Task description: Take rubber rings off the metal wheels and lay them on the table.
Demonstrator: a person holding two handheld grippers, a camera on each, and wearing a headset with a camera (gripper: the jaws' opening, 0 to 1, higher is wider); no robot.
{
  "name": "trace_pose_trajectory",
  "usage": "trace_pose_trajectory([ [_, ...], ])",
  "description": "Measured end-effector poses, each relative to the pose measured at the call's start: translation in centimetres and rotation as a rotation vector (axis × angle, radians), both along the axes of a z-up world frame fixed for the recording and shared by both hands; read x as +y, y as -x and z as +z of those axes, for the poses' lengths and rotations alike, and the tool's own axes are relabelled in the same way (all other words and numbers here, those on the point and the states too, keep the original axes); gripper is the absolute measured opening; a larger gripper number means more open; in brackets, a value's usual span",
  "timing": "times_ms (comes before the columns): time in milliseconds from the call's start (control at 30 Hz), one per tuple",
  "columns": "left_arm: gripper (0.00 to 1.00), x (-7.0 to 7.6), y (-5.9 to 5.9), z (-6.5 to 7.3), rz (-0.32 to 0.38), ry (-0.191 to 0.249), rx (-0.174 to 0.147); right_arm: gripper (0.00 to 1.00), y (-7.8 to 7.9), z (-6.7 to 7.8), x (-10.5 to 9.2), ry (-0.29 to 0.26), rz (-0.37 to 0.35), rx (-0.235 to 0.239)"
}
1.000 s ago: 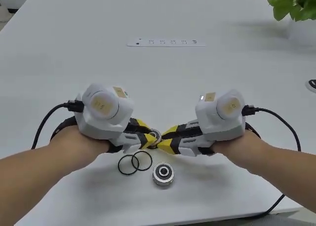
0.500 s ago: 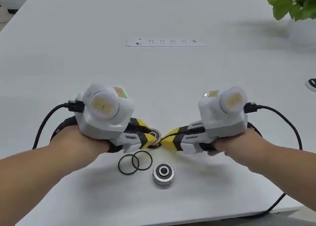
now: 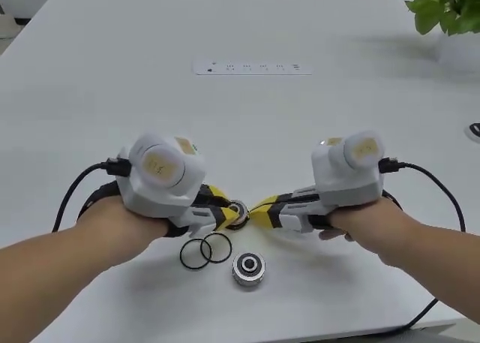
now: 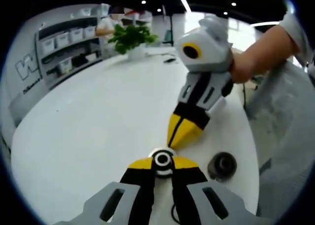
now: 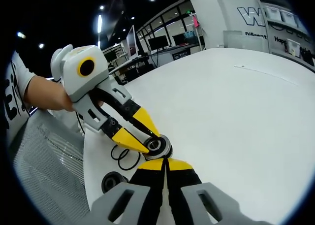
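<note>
Now the right gripper (image 3: 257, 208), jaws pressed together, is easing back from the metal wheel (image 3: 238, 210) that the left gripper (image 3: 229, 215) is clamping. Two rubber rings (image 3: 205, 248) and a second wheel (image 3: 248, 267) are lying on the table (image 3: 112, 73) nearby.

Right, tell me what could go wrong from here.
1. The left gripper pinches the small wheel just at its jaw tips. A pull from the shut right gripper, whose tip is at the wheel, could twist it loose.
2. Two loose rings and a second wheel lie close by, near the table edge. A dropped wheel might knock them or roll off.
</note>
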State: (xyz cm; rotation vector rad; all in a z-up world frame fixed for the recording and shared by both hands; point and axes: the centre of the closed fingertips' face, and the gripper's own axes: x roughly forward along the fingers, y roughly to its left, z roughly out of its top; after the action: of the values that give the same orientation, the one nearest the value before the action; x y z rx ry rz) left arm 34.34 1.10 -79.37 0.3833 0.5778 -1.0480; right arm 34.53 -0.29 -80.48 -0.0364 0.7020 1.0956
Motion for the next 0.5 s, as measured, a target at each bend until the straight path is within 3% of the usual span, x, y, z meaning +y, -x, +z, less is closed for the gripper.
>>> trace_pose_trajectory([
  [133, 0.13, -0.05, -0.07, -0.06, 0.013, -0.004, -0.001, 0.0, -0.37, 0.64, 0.04, -0.058, -0.041, 0.034],
  [500, 0.12, -0.11, -0.11, -0.16, 0.027, -0.014, -0.008, 0.0, -0.2, 0.86, 0.24, -0.089, -0.061, 0.063],
])
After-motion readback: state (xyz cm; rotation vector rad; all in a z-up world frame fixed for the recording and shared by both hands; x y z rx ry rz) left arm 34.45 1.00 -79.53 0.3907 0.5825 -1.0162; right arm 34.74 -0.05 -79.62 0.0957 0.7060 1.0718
